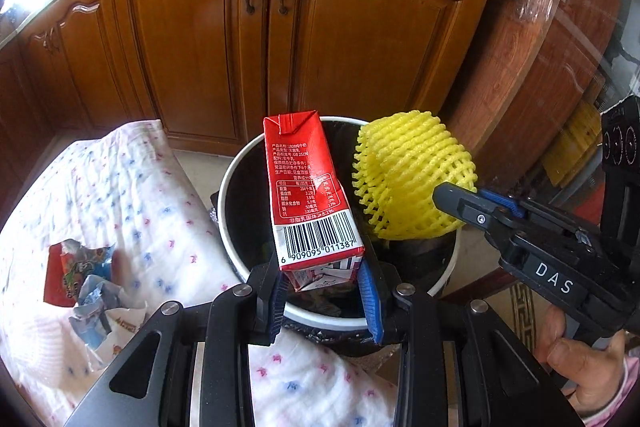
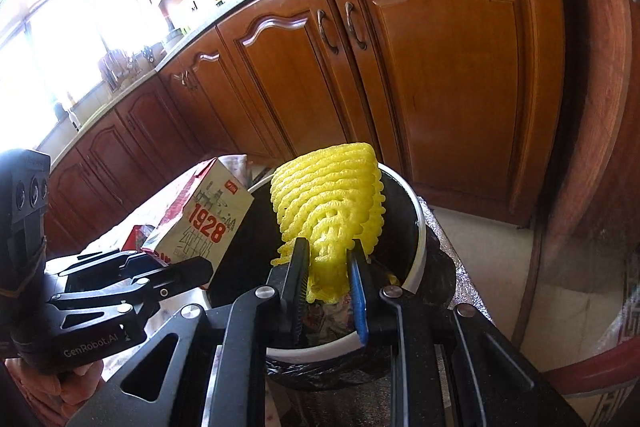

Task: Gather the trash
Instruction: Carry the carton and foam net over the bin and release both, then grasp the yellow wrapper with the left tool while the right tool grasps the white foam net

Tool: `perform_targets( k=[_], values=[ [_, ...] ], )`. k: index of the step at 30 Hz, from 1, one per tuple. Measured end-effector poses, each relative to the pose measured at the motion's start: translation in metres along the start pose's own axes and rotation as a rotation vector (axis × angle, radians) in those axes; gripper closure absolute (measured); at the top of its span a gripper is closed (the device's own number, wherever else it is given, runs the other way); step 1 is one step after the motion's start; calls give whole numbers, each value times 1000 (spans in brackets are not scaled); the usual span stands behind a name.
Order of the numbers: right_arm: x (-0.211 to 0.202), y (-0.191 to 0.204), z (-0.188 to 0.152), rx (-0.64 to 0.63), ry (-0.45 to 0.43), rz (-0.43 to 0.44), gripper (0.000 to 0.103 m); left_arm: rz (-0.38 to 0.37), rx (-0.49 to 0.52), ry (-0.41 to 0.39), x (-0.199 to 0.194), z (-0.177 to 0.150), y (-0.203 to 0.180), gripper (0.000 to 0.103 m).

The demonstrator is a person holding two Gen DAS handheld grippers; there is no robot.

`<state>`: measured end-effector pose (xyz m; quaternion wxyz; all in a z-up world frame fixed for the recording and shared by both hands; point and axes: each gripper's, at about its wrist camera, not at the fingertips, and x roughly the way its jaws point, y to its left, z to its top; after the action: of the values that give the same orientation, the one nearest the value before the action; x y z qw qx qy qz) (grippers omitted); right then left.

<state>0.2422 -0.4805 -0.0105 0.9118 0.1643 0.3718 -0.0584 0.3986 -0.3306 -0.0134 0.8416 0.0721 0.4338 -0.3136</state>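
At the centre of the left wrist view, the left gripper (image 1: 325,291) is clenched on the bottom of a red milk carton (image 1: 312,195), held over the white-rimmed bin (image 1: 240,163). The carton bears barcode 6 909095 011387 and, in the right wrist view, "1928". The right gripper (image 2: 329,285), marked "DAS" at right in the left view, pinches a yellow foam net (image 2: 332,203) over the bin. Crumpled wrappers (image 1: 86,279) lie at lower left on the dotted cloth (image 1: 132,187).

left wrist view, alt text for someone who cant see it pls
The left gripper holds a red milk carton over a black-lined trash bin; beside it, the right gripper holds yellow foam fruit netting. Crumpled wrappers lie on a patterned cloth.
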Motion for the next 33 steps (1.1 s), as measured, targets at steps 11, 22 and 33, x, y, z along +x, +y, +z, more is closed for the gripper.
perform_targets(
  k=[11,22,33],
  values=[
    [13,-7,3,11,34,8,52,13,-7,-10,4,-1,-3,56],
    [-16,-7,-15,101,-53,56,34,8,-147,-71,-44,-58,34,48],
    [-25,51,-55,102,-52,154,28,61,-318,-97,-102,-133,80,47]
  ],
)
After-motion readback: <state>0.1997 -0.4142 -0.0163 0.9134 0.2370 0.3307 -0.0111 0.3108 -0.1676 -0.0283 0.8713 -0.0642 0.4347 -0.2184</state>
